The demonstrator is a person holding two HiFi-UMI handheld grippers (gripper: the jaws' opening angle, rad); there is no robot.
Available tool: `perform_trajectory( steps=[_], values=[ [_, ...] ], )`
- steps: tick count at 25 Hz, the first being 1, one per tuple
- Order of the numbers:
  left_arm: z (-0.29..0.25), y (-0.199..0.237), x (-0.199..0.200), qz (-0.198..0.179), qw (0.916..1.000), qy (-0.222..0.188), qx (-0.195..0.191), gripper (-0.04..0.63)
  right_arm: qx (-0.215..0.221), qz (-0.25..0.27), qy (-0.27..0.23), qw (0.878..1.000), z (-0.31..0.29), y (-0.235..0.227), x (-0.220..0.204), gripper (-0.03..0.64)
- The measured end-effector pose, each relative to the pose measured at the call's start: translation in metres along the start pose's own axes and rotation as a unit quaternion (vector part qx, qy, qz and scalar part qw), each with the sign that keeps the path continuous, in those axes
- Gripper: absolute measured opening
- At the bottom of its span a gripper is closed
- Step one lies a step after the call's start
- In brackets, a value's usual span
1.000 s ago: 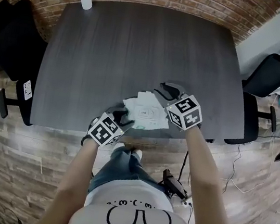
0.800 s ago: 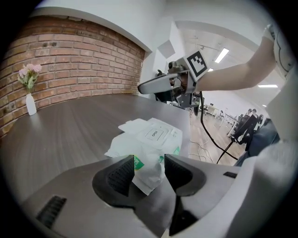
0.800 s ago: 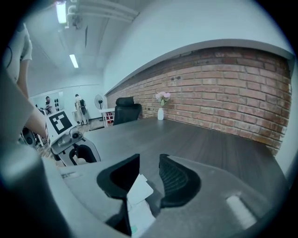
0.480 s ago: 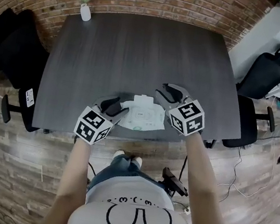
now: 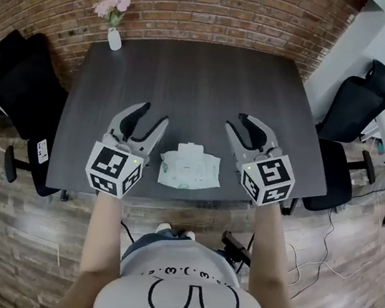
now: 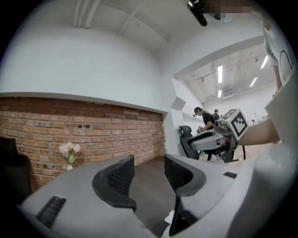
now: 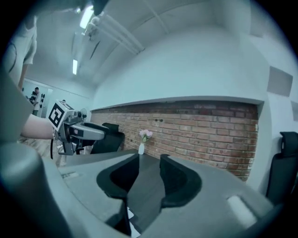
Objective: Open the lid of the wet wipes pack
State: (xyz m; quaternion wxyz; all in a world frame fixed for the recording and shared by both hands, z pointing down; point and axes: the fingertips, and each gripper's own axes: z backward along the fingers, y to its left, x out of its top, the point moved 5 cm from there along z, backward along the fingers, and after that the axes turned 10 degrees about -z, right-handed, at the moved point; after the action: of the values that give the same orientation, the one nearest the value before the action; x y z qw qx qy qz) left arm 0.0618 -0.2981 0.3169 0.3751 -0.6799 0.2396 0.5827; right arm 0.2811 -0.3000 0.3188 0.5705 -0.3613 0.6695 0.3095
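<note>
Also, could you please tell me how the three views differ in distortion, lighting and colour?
Head view: strong fisheye bows the edges of the table and the brick wall; even light, sharp. Left gripper view: dark round vignette, ceiling lights glare at upper right. Right gripper view: same vignette, bluish-green cast, dimmer.

Before you stands a dark wood-grain table (image 5: 188, 91) carrying two things. A white wipes pack (image 5: 188, 170) lies flat near the edge closest to you. A small white vase (image 5: 114, 39) of pink flowers stands at the far left corner, well apart.
</note>
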Motion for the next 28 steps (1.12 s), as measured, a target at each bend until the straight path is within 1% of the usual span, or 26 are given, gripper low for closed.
perform_trajectory(
  steps=[3, 5, 7, 10, 11, 12, 13, 17, 22, 28],
  values=[
    [0.006, 0.008, 0.025, -0.010, 0.9987, -0.041, 0.029, 0.199, -0.042, 0.005, -0.040, 0.998, 0.020, -0.003, 0.022, 0.137],
    [0.010, 0.011, 0.034, -0.014, 0.9975, -0.056, 0.041, 0.199, -0.073, -0.003, -0.068, 0.995, 0.035, -0.005, 0.033, 0.132],
    [0.013, 0.012, 0.039, -0.017, 0.9970, -0.059, 0.047, 0.199, -0.090, -0.009, -0.095, 0.991, 0.048, -0.005, 0.040, 0.064],
    [0.019, 0.013, 0.043, -0.020, 0.9959, -0.067, 0.058, 0.198, -0.099, -0.001, -0.111, 0.989, 0.055, 0.001, 0.046, 0.029],
    [0.022, 0.014, 0.044, -0.019, 0.9951, -0.072, 0.065, 0.174, -0.100, 0.002, -0.112, 0.989, 0.056, 0.003, 0.047, 0.000],
    [0.025, 0.016, 0.045, -0.018, 0.9943, -0.076, 0.073, 0.070, -0.099, 0.004, -0.112, 0.989, 0.055, 0.006, 0.047, -0.002],
    [0.027, 0.017, 0.046, -0.016, 0.9937, -0.078, 0.079, -0.002, -0.096, 0.006, -0.110, 0.989, 0.054, 0.009, 0.048, -0.003],
    [0.027, 0.016, 0.045, -0.022, 0.9940, -0.074, 0.078, -0.002, -0.091, 0.021, -0.097, 0.991, 0.050, 0.019, 0.046, -0.003],
    [0.029, 0.016, 0.044, -0.016, 0.9934, -0.079, 0.082, -0.002, -0.092, 0.030, -0.100, 0.990, 0.050, 0.026, 0.049, -0.003],
    [0.031, 0.018, 0.042, -0.013, 0.9931, -0.080, 0.085, -0.002, -0.091, 0.024, -0.084, 0.992, 0.050, 0.026, 0.045, -0.003]
  ],
)
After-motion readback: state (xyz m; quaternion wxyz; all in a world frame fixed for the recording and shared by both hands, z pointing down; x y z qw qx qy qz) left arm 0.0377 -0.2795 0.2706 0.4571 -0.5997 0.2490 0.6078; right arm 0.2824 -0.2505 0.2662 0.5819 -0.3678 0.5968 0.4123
